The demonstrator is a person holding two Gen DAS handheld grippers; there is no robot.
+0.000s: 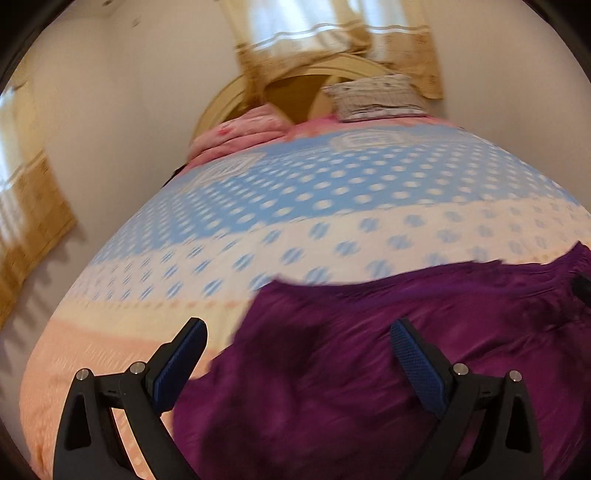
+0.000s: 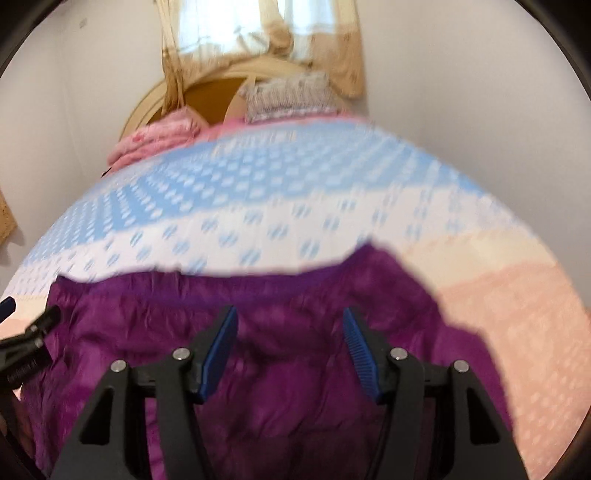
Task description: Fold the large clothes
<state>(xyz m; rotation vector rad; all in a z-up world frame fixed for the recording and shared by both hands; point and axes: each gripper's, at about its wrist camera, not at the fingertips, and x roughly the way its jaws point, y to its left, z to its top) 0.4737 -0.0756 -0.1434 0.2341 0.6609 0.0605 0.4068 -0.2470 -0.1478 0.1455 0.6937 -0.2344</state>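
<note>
The left tool [image 1: 298,328] hangs with its jaws spread wide, nothing between the blue ribbed pads [image 1: 419,363], above the left edge of a purple garment [image 1: 369,332]. The right tool [image 2: 290,317] is likewise released, jaws parted and empty, over the middle of the same garment [image 2: 258,295]; whether either tool brushes the cloth cannot be told through the blur. At the left edge of the right view the other tool's black tip shows, near the garment's left corner.

The garment is crinkled, slightly shiny fabric, lying spread across the near end of the bed [image 1: 258,206], filling the lower part of both views. The bedspread is dotted blue, white and peach. Farther up lie a pink blanket [image 1: 236,134] and a patterned pillow [image 1: 373,98] against a curved headboard [image 1: 229,99], with curtains [image 1: 332,33] behind.
</note>
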